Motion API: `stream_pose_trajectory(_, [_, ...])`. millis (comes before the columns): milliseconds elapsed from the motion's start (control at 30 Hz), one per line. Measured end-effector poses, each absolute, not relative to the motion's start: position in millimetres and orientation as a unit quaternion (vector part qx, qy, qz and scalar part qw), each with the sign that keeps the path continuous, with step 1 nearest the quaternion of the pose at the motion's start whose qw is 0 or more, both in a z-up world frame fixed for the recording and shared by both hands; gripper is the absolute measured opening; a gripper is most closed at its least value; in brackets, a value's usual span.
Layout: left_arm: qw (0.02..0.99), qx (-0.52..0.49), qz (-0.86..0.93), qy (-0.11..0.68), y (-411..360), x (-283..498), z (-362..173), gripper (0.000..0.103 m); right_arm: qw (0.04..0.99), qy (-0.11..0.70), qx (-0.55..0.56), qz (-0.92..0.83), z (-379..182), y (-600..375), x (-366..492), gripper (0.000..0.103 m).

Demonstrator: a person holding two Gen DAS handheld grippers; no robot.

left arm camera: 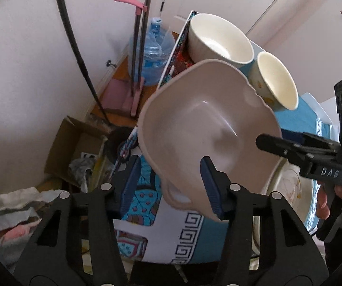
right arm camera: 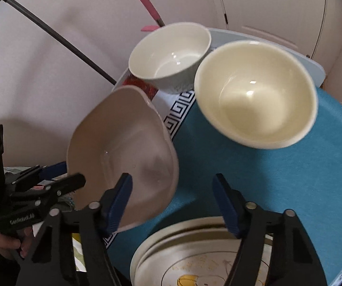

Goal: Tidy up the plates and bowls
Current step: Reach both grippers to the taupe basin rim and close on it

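A beige squarish bowl (left arm camera: 209, 128) hangs tilted in the air over the table's left edge. My left gripper (left arm camera: 171, 186) is shut on its near rim. The bowl also shows in the right wrist view (right arm camera: 121, 152), with the left gripper (right arm camera: 51, 178) at its left rim. My right gripper (right arm camera: 172, 200) is open and empty above a stack of cream plates (right arm camera: 194, 257). A cream bowl (right arm camera: 256, 95) and a white bowl (right arm camera: 168, 52) stand on the table beyond it. The right gripper (left arm camera: 266, 140) shows beside the beige bowl in the left wrist view.
The table has a blue cloth (right arm camera: 266, 178) with a white key-pattern border. On the floor to the left are a cardboard box (left arm camera: 75, 147), a water jug (left arm camera: 154, 52), mop handles (left arm camera: 140, 47) and a black pole (left arm camera: 75, 47). A white door (right arm camera: 278, 4) is behind.
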State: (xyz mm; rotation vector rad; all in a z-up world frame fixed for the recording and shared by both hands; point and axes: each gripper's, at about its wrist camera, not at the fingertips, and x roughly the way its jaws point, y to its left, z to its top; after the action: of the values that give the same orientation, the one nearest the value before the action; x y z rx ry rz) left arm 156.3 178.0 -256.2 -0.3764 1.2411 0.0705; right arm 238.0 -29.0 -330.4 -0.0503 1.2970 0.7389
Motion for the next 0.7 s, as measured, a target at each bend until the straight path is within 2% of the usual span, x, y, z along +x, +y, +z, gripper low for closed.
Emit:
stream_pose_trajectory(167, [0.798, -0.177, 0.042, 0.575, 187.0, 167.7, -261.5, 0.043, 0.728, 0.598, -0.012, 0.336, -338.6, -25.2, 241.2, 0.052])
stream_pose_trajectory(233, [0.796, -0.178, 0.043, 0.576, 190.0, 170.9, -265.2, 0.036, 0.727, 0.599, -0.008, 0.336, -340.0, -24.7, 241.3, 0.049])
stream_pose_trajectory(267, [0.795, -0.176, 0.043, 0.579, 190.2, 172.5, -267.7, 0.029, 0.727, 0.599, -0.007, 0.335, -340.8, -24.4, 241.1, 0.048])
stream_pose_trajectory(367, [0.792, -0.166, 0.037, 0.587, 189.5, 178.0, -274.9, 0.017, 0.723, 0.604, -0.003, 0.336, -344.5, -23.5, 240.3, 0.034])
stream_pose_trajectory(433, [0.795, -0.154, 0.041, 0.585, 186.8, 177.4, -275.1, 0.016, 0.72, 0.606, -0.003, 0.338, -347.2, -22.0, 238.7, 0.022])
stream_pose_trajectory(500, [0.798, -0.15, 0.042, 0.582, 185.8, 177.3, -273.3, 0.016, 0.724, 0.604, -0.01, 0.334, -347.6, -20.4, 235.8, 0.018])
stream_pose_trajectory(700, [0.814, -0.117, 0.039, 0.567, 178.8, 174.3, -257.0, 0.016, 0.731, 0.598, -0.006, 0.33, -339.9, -22.5, 226.6, 0.017])
